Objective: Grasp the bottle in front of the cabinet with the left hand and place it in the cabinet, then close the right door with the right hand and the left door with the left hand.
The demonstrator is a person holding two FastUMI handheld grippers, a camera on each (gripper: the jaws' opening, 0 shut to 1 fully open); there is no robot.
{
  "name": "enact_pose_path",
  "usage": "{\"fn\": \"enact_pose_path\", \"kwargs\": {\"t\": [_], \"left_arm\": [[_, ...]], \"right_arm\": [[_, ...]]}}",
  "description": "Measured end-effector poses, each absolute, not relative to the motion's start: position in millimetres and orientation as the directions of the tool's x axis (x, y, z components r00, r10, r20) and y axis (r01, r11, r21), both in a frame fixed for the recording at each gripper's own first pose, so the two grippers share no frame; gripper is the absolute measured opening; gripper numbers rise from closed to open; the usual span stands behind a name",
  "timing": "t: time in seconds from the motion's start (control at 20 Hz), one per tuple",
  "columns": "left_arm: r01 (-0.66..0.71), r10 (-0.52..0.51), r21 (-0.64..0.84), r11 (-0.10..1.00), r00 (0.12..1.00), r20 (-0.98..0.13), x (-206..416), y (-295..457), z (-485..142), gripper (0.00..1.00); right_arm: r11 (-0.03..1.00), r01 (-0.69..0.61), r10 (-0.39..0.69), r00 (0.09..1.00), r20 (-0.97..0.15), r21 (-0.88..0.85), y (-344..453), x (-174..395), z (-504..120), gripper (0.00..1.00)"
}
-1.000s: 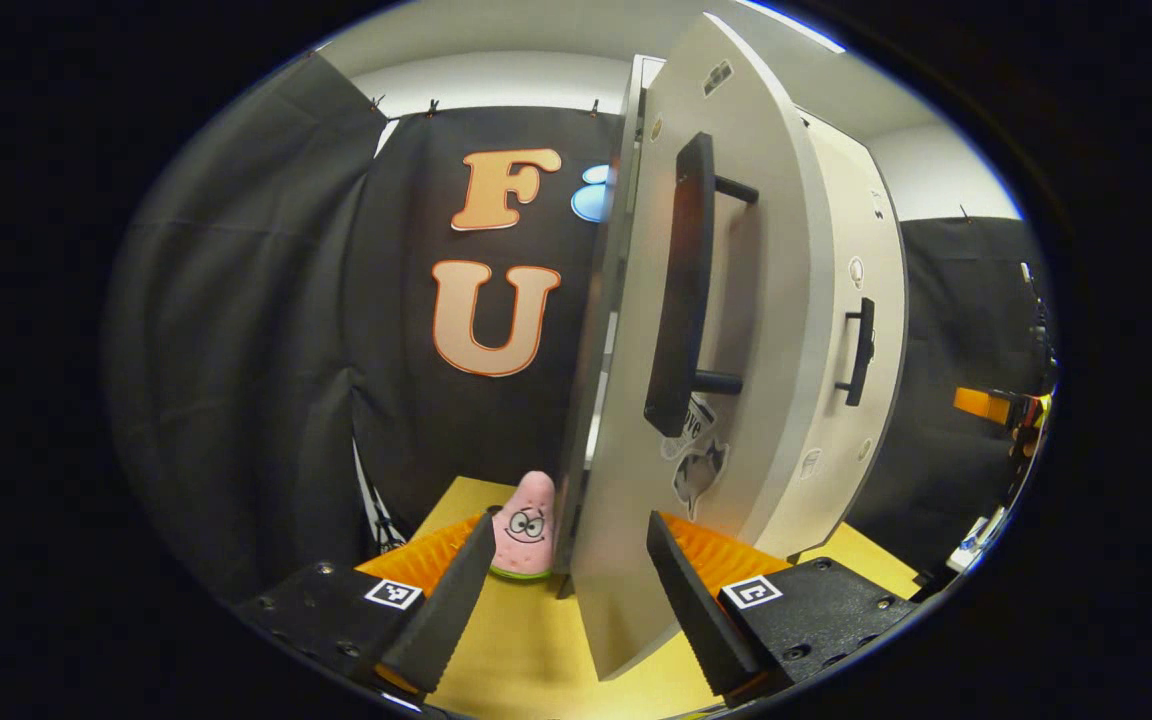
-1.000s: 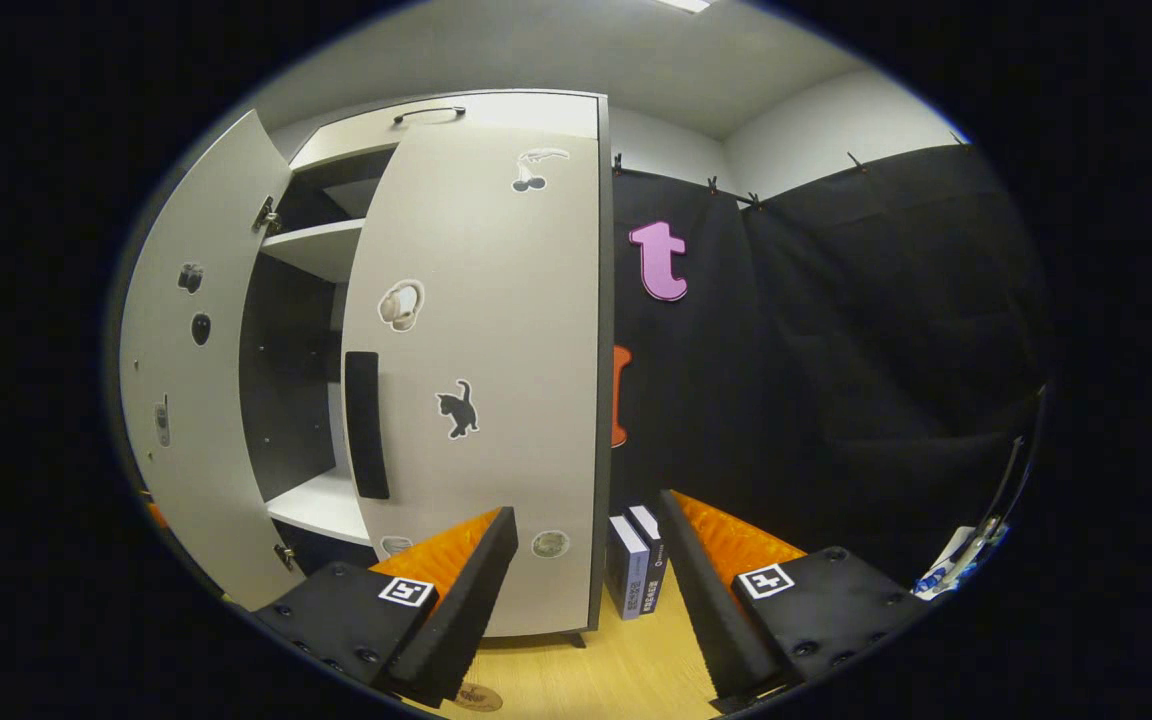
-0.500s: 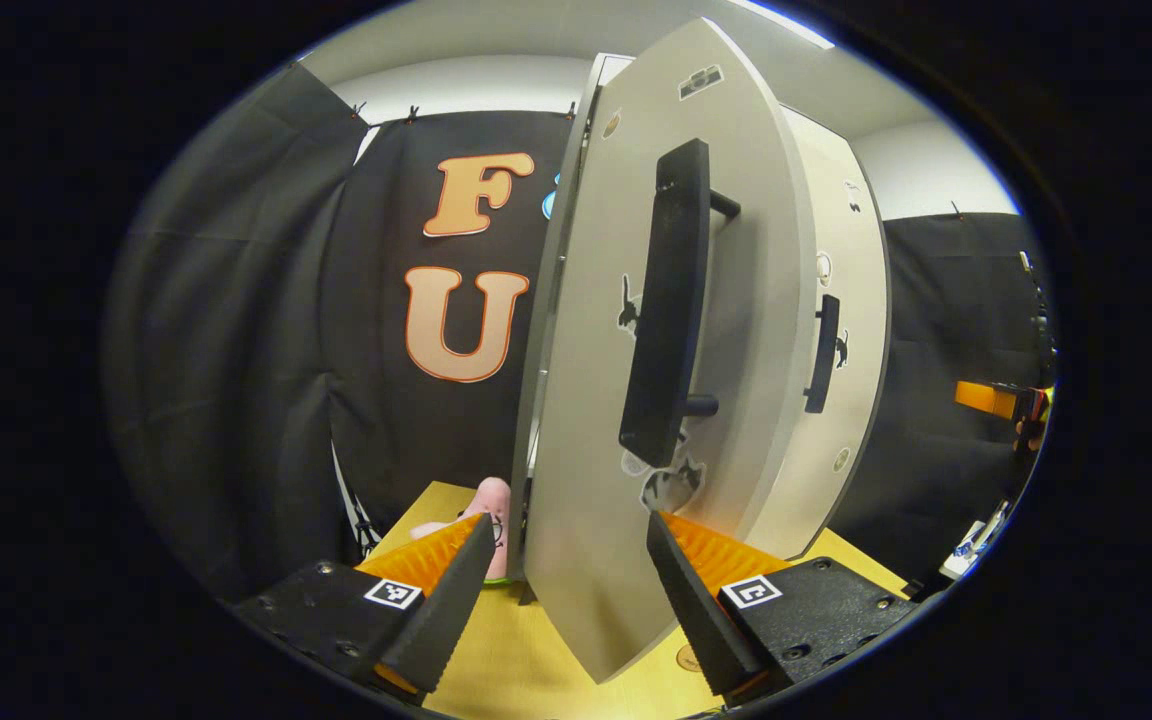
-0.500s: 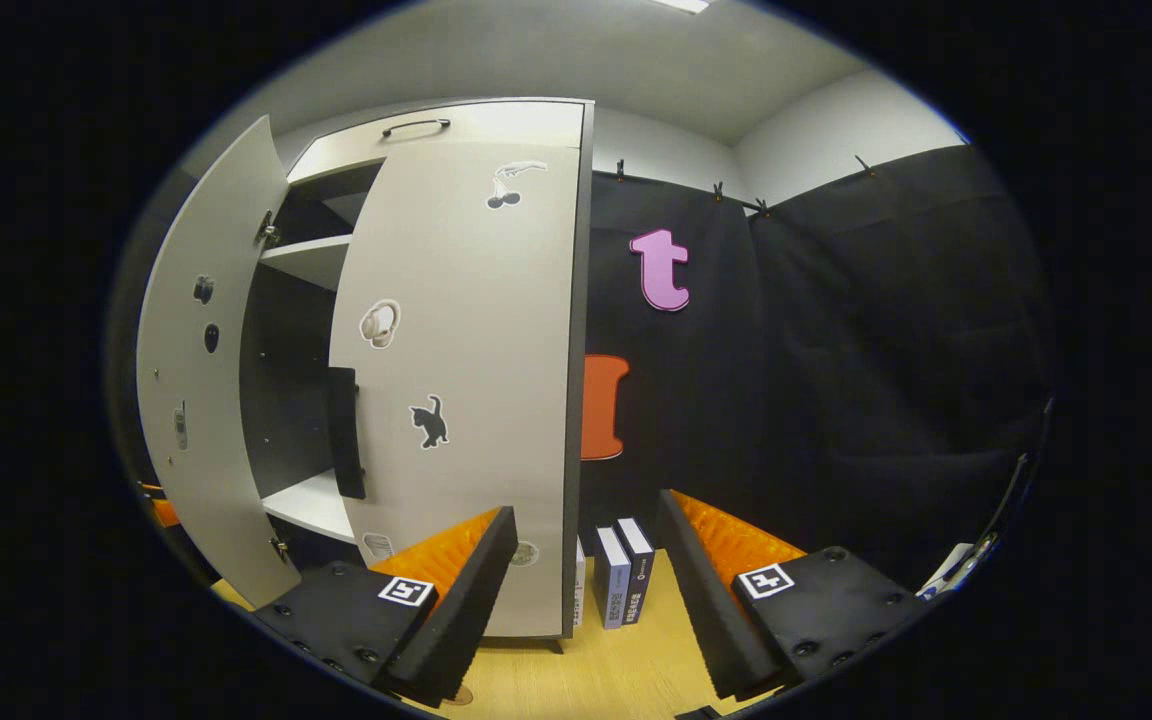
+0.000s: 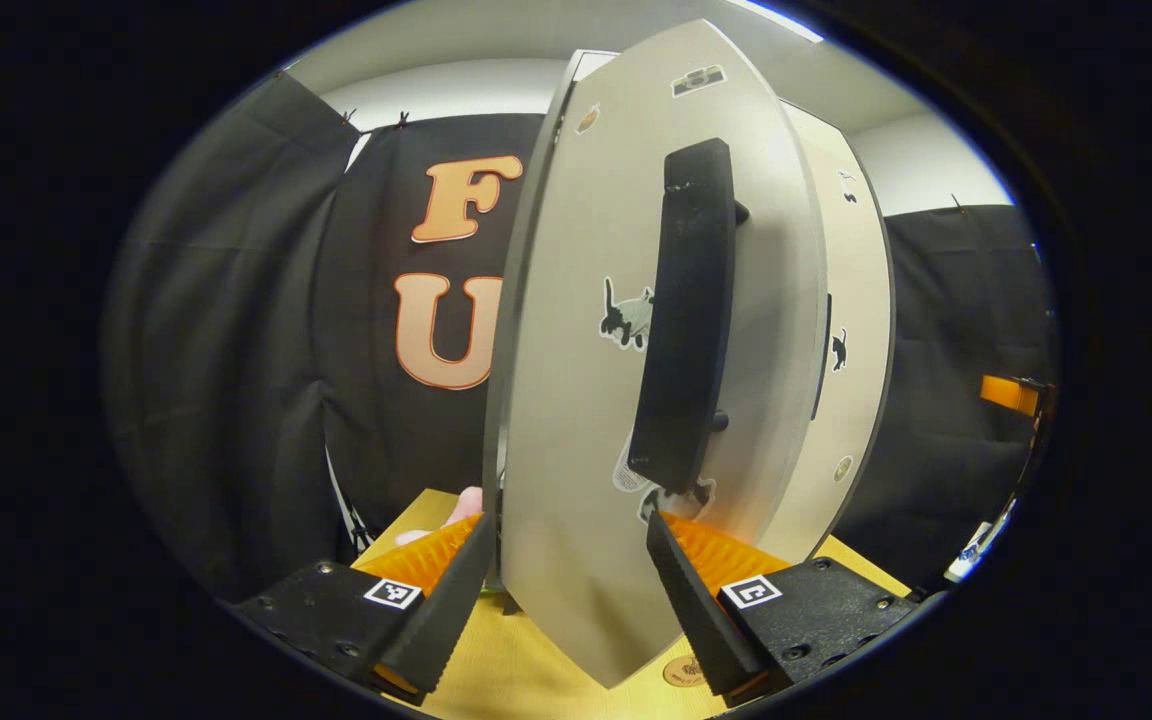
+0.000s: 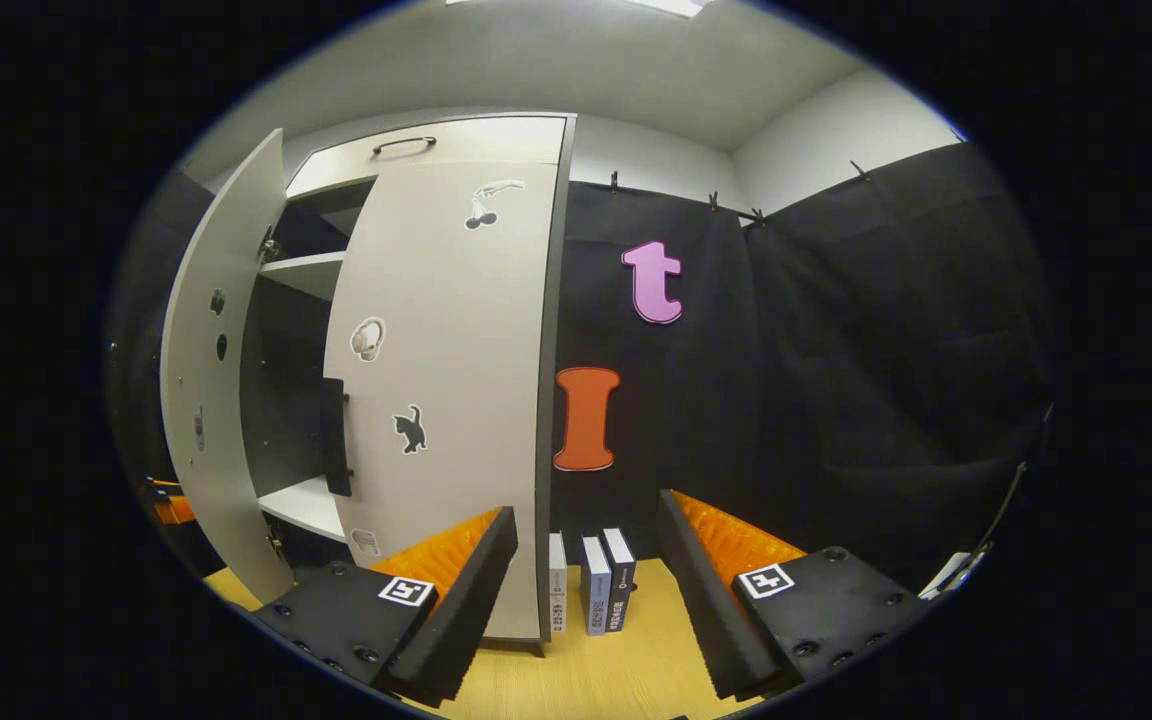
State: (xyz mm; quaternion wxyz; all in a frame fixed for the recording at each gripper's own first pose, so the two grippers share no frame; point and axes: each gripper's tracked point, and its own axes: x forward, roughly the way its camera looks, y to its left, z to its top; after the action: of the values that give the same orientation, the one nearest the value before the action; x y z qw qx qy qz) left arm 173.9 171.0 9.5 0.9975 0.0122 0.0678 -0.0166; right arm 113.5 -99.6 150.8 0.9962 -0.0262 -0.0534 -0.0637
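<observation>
Left gripper view: the left gripper (image 5: 568, 590) has its fingers spread wide, with the bottom edge of the left door (image 5: 576, 400) sitting in the gap between them, and nothing is pinched. The door's long black handle (image 5: 684, 320) stands right in front of the camera, and the right door (image 5: 851, 330) looks already flush behind it. A pink toy (image 5: 464, 503) peeks out past the door's hinge side, near the back left part of the counter (image 5: 536, 680). The step in hand looks like swinging this door home. Best bet is a flat push low on the panel, following the hinge arc, and no squeezing.

Right gripper view: the right gripper (image 6: 586, 600) is also wide open and holding nothing, hanging back off the cabinet (image 6: 436, 140). From here the left door stands ajar, with shelves (image 6: 311, 270) visible through the gap. The bottle can't be made out inside, too dark to tell. A few books (image 6: 591, 595) stand on the counter just beside the cabinet's right side. This hand probably just needs to stay clear while the other finishes.
</observation>
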Motion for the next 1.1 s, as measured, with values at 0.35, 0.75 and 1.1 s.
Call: {"fn": "enact_pose_path", "kwargs": {"t": [0.35,0.75,1.1], "left_arm": [[0.09,-0.092,-0.023,0.996,0.987,-0.13,226,135,5,0.91],[0.091,-0.094,-0.026,0.996,0.987,-0.131,257,127,-5,0.94],[0.069,-0.071,-0.018,0.997,0.988,-0.141,267,122,-9,0.94]], "right_arm": [[0.983,0.178,-0.17,0.976,0.134,-0.048,-136,100,155,0.94],[0.981,0.19,-0.185,0.976,0.119,-0.033,-159,94,146,0.94],[0.984,0.176,-0.171,0.979,0.11,-0.035,-170,98,142,0.94]]}}
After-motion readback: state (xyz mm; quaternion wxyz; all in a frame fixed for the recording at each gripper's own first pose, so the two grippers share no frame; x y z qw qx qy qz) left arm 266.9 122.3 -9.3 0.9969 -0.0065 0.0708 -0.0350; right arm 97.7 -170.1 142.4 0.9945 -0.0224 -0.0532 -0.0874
